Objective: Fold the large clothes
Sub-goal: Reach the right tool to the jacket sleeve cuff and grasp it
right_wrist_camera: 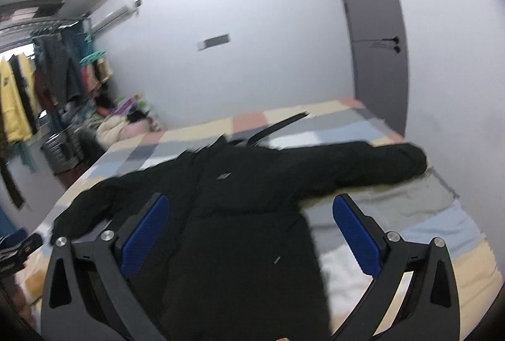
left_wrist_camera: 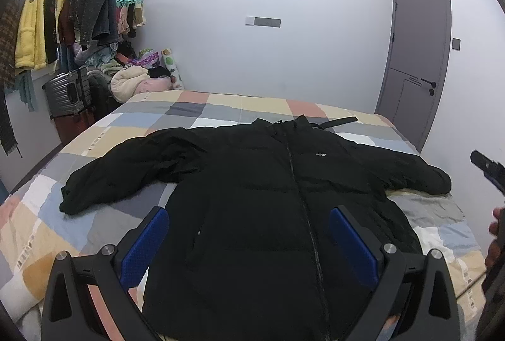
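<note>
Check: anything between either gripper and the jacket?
Nothing visible. The jacket lies spread flat on the bed, front up, sleeves out. The left gripper and right gripper are both open right above its lower body. A strap lies beyond the collar, clear of both.

Jacket [left_wrist_camera: 252, 199]: it lies spread flat on the bed [left_wrist_camera: 94, 151] in front of you, collar toward the far wall, hem nearest you, sleeves out to either side.
Strap [left_wrist_camera: 341, 121]: on the bed just behind the jacket's collar, to the right.
Your left gripper [left_wrist_camera: 249, 218]: above the jacket's lower front, fingers spread wide.
Your right gripper [right_wrist_camera: 251, 211]: above the jacket's right side, fingers spread wide.
Door [left_wrist_camera: 416, 56]: beyond the bed's far right corner.
Clothes rack [left_wrist_camera: 63, 9]: left of the bed, suitcase [left_wrist_camera: 68, 94] below it.
</note>
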### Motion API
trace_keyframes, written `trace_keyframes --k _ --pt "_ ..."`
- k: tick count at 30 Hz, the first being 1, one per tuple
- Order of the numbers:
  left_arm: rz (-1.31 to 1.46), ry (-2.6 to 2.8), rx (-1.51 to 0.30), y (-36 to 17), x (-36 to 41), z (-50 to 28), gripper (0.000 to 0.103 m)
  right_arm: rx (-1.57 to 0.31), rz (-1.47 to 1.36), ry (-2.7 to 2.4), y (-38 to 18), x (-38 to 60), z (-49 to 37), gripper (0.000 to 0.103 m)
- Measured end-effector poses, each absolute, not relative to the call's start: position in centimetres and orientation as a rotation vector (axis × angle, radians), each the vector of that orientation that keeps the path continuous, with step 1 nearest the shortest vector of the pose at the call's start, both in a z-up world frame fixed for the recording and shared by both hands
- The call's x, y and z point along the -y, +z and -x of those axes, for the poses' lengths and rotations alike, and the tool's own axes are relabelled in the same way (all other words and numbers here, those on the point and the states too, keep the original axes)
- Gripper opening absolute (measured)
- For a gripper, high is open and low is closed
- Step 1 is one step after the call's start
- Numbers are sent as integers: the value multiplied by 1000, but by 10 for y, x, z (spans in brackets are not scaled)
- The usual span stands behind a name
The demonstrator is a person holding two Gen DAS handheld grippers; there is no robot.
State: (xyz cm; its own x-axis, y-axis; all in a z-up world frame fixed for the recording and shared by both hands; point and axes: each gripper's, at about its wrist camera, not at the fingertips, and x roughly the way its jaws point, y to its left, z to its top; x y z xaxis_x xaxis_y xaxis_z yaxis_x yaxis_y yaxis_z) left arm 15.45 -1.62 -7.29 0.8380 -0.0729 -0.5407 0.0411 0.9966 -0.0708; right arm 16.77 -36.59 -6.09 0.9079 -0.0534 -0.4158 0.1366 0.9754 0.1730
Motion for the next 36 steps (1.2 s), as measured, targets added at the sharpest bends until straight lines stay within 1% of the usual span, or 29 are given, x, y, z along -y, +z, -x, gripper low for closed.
trace_keyframes --k 4,9,11,14,18,24,28,32,34,35,36 --pt "64 -61 -587 -86 8 -175 103 -413 -190 -122 -70 395 -206 103" --pt "86 -60 -604 -108 -2 -200 103 -444 -201 -200 -97 439 -257 103" --pt "91 -55 -615 -118 -5 -211 103 -467 -225 -235 -116 466 -281 102" --pt "81 -35 -639 -135 -6 -227 103 -513 -326 -295 -145 511 -310 94" --pt "93 -29 -691 -158 -7 -246 103 -539 -438 -384 -184 568 -336 90" --pt "100 -22 -749 -189 -5 -271 103 -534 -719 -517 -249 655 -351 88" --pt "91 -9 -762 -203 -4 -283 103 -488 -863 -570 -279 694 -355 87" --pt "87 11 -778 -217 -4 -293 103 -403 -875 -565 -291 717 -366 86" --pt "82 26 -790 -225 -5 -298 103 -367 -860 -566 -292 724 -371 84" --pt "78 34 -800 -229 -5 -301 103 -351 -859 -567 -292 727 -373 80" --pt "73 41 -810 -233 -5 -304 103 -341 -860 -567 -292 730 -374 73"
